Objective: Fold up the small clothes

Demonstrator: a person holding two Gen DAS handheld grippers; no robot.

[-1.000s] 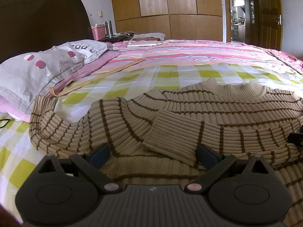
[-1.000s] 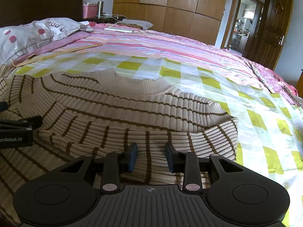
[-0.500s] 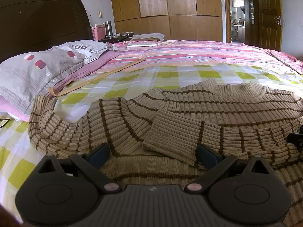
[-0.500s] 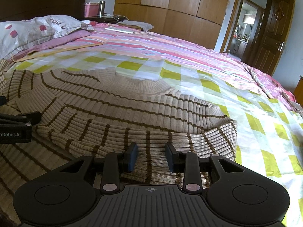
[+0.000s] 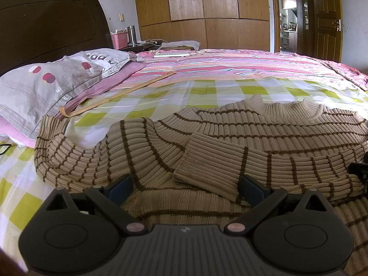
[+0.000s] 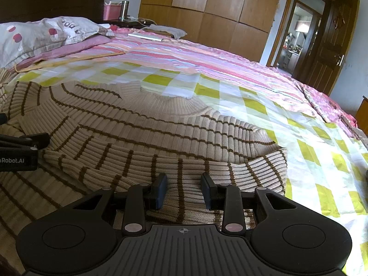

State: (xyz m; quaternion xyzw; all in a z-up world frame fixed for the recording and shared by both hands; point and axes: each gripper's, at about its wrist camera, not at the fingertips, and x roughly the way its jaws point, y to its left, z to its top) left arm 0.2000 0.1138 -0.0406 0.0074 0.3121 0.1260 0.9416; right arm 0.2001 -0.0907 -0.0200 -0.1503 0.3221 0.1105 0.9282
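Observation:
A beige ribbed sweater with brown stripes [image 5: 264, 135] lies flat on the bed, collar away from me. Its right sleeve is folded across the chest, with the cuff [image 5: 207, 163] at the middle. The left sleeve [image 5: 76, 156] bends outward toward the pillow. My left gripper [image 5: 186, 187] is wide open and empty, just above the sweater near the cuff. My right gripper [image 6: 183, 191] hovers half open and empty over the folded sleeve [image 6: 184, 172] near the sweater's right edge. The left gripper's side shows at the left edge of the right wrist view [image 6: 20, 149].
A grey pillow [image 5: 50, 82] on pink bedding lies at the left. A thin wooden stick [image 5: 115, 96] lies on the checked sheet [image 6: 310, 151]. A dark headboard [image 5: 46, 27], a nightstand with a pink basket [image 5: 119, 40] and wardrobes stand behind.
Both grippers have stayed almost still over the sweater, with only a slight shift of view. The sweater has not moved.

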